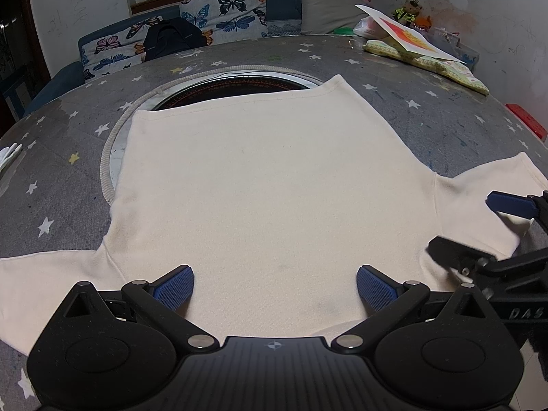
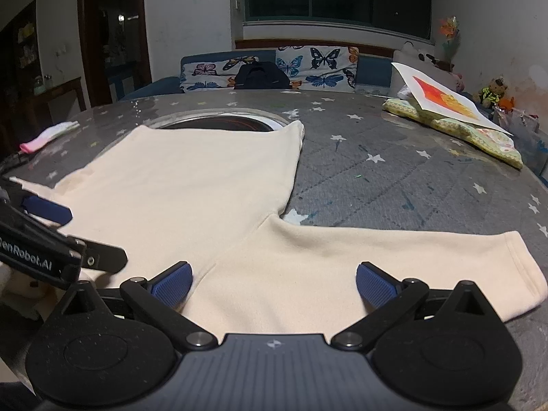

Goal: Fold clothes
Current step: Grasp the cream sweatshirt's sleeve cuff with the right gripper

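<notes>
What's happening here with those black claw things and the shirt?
A person holds a claw in each hand to fold clothes. A cream shirt lies spread flat on the starry grey table, not yet folded. The left claw is open over the shirt's near edge, and the right claw is open over the right sleeve. Neither grips anything.

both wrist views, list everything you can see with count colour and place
t-shirt: one, cream, spread flat on table, sleeves out
table: one, grey with white stars, round opening at centre
patterned cloth: one, green-yellow, far right of table
picture sheet: one, white with orange print, on that cloth
sock: one, white and pink, far left
sofa: one, blue, butterfly cover, behind table
backpack: one, black, on sofa
left gripper: one, black, blue pads, open over collar end
right gripper: one, same colours, open over right sleeve
</notes>
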### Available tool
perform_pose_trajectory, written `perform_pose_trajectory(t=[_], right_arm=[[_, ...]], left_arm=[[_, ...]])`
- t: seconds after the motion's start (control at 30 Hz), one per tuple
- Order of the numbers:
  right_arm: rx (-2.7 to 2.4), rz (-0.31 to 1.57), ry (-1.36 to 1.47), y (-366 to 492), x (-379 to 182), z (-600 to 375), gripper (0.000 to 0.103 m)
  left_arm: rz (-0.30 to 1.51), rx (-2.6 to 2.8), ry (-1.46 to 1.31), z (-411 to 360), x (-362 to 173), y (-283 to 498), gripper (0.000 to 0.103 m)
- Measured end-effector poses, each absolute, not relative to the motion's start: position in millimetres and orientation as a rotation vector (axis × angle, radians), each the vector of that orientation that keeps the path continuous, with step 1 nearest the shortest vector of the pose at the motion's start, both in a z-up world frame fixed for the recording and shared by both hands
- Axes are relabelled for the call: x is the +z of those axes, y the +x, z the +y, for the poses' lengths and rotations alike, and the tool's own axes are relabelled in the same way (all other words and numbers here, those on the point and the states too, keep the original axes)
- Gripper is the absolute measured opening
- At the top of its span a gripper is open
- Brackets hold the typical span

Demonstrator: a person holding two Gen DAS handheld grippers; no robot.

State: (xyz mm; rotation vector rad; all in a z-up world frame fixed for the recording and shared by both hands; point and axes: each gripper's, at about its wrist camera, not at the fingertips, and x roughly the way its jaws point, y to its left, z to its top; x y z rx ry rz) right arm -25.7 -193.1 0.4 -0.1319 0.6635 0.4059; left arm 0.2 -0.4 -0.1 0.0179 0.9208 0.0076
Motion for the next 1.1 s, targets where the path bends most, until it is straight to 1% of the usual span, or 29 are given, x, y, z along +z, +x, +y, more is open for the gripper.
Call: perform_pose_trajectory(t=[0.27, 0.5, 0.67, 0.87, 0.93, 1.0, 1.07, 1.1], right_arm=[[0.358, 0.645, -0.057, -25, 12, -213, 0.102], [0.221, 0.634, -0.017, -18, 18, -254, 0.094], [0.099, 0.626, 0.008, -11, 18, -292, 0.093], [-0.028, 0.62, 0.033, -9, 18, -330, 0.088], [-0.04, 0.624, 0.046, -8, 16, -338, 0.084], [-0.042, 0.636, 0.062, -6, 14, -344, 0.077], [-0.033, 0.653, 0.085, -4, 11, -349, 0.074], [-0.031, 0.658, 0.094, -3, 10, -350, 0.068]], left_arm=[[0.918, 0.003, 0.016, 5, 1, 4, 0.103], [0.899, -0.011, 0.031, 0, 0, -3, 0.103], [0.89, -0.007, 0.05, -4, 4, -2, 0.103], [0.883, -0.043, 0.061, -13, 7, 1, 0.103], [0.885, -0.064, 0.061, -17, 7, 2, 0.103], [0.886, -0.087, 0.063, -23, 8, 3, 0.103], [0.884, -0.106, 0.069, -28, 9, 4, 0.103], [0.882, -0.114, 0.071, -30, 9, 4, 0.103]])
